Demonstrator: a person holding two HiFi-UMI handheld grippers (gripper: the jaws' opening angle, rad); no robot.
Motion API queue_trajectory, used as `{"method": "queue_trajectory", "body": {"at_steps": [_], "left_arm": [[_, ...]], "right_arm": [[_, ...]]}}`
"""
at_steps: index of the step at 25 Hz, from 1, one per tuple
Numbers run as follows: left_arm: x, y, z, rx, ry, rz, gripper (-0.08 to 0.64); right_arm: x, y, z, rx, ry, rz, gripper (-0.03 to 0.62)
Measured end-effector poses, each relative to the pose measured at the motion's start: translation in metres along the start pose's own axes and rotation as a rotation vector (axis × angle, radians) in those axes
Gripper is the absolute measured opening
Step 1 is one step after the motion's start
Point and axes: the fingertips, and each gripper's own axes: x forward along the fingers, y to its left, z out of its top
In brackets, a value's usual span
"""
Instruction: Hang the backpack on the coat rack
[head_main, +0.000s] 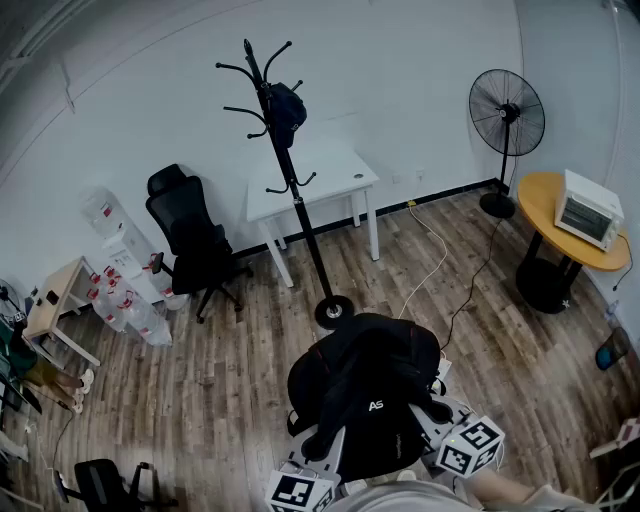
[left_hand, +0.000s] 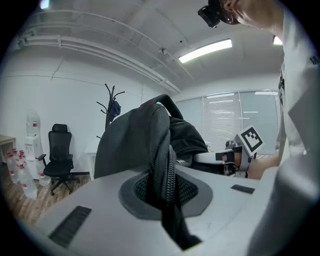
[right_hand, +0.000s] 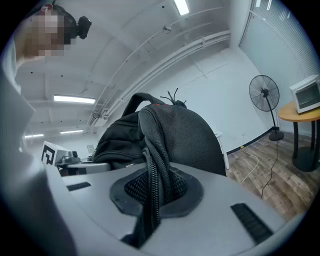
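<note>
Left hand-held gripper (left_hand: 165, 192) clamped on backpack (head_main: 370, 400) zipper edge; right hand-held gripper (right_hand: 152, 195) likewise. We hold backpack up, near us. Coat rack (head_main: 292, 190) far ahead, well apart. Approach and hanging not yet done, we judge.

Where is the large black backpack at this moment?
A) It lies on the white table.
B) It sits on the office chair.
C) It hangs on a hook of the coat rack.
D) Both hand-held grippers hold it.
D: the left hand-held gripper and the right hand-held gripper each clamp a zipper edge of the backpack, apart from the coat rack.
</note>
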Motion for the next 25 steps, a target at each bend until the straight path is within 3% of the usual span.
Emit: {"method": "queue_trajectory", "body": {"at_steps": [15, 25], "left_arm": [[0.006, -0.009, -0.001, -0.009, 0.018, 0.033, 0.028], [0.007, -0.025, -0.011, -0.02, 0.041, 0.132, 0.028]], "right_arm": [[-0.004, -0.009, 0.0, 0.018, 0.023, 0.02, 0.029], [-0.014, -0.018, -0.007, 0.036, 0.052, 0.099, 0.029]]}}
